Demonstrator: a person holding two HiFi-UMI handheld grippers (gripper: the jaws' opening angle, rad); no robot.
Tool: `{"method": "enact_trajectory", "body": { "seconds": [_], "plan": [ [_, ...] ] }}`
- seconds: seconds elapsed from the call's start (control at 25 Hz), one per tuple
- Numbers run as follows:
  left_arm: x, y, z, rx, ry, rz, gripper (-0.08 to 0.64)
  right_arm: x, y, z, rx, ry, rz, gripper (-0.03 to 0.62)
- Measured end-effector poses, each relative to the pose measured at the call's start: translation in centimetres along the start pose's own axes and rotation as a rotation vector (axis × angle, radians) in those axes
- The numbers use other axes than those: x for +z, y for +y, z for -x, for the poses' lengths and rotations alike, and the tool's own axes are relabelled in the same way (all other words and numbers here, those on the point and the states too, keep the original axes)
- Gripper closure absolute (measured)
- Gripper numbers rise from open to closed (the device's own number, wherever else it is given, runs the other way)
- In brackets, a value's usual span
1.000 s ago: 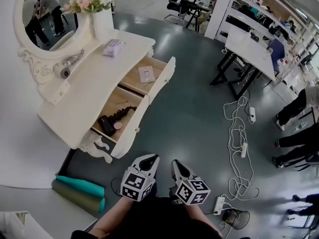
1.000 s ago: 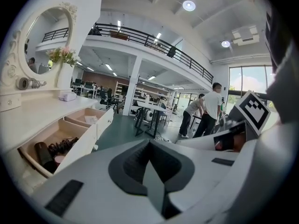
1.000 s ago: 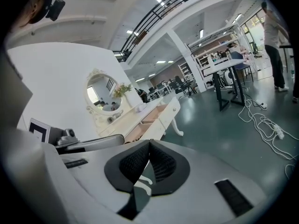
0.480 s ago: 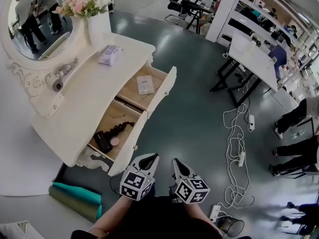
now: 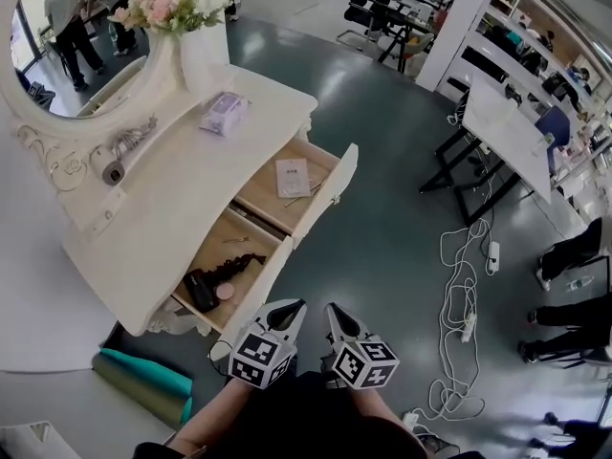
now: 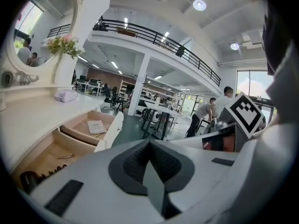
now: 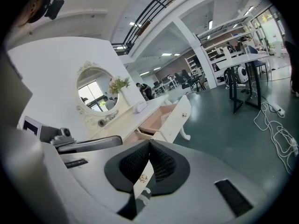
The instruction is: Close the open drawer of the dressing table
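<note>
The white dressing table [image 5: 143, 199] stands at the left with two drawers pulled out. The far drawer [image 5: 298, 178] holds a booklet. In the near drawer [image 5: 229, 268] lie a black hair tool and a small pink thing. Both grippers hover low over the floor, short of the near drawer's front. My left gripper [image 5: 295, 307] and right gripper [image 5: 332, 311] are shut, with nothing between the jaws. The left gripper view shows both drawers [image 6: 88, 127] to the left of the shut left gripper [image 6: 149, 143]. In the right gripper view the drawer fronts [image 7: 175, 120] lie beyond the shut right gripper [image 7: 149, 144].
An oval mirror [image 5: 57, 27], a vase of flowers [image 5: 177, 17] and a tissue pack [image 5: 225, 113] are on the tabletop. Rolled teal mats [image 5: 153, 373] lie by the table's near leg. Cables and power strips [image 5: 464, 295] trail across the floor at right, near desks [image 5: 502, 122].
The dressing table has shifted right and slightly nearer in the head view as the camera moved. Both grippers stay shut in the same place at the bottom.
</note>
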State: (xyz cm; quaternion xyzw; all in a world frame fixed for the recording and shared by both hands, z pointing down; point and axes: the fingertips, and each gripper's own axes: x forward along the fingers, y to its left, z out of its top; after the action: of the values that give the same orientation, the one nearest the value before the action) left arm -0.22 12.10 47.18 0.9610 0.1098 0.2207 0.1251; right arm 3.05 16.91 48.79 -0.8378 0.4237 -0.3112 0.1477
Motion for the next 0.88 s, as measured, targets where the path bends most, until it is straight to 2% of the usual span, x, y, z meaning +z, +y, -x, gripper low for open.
{"method": "enact_trajectory", "body": {
  "seconds": [0.16, 0.44, 0.64, 0.88],
  "plan": [
    [0.1, 1.9, -0.6, 0.032, -0.004, 0.035, 0.552, 0.3, 0.2, -2.1, 0.03, 0.019, 0.007, 0.584],
    [0.4, 3.1, -0.8, 0.056, -0.009, 0.051, 0.552, 1.0, 0.7, -4.4, 0.06, 0.056, 0.031, 0.584],
    [1.1, 5.2, -0.6, 0.135, -0.034, 0.095, 0.552, 1.5, 1.9, -6.5, 0.127, 0.109, 0.07, 0.584],
    [2.4, 8.4, -0.8, 0.277, -0.074, 0.159, 0.552, 3.3, 3.0, -10.3, 0.24, 0.186, 0.132, 0.584]
  ]
}}
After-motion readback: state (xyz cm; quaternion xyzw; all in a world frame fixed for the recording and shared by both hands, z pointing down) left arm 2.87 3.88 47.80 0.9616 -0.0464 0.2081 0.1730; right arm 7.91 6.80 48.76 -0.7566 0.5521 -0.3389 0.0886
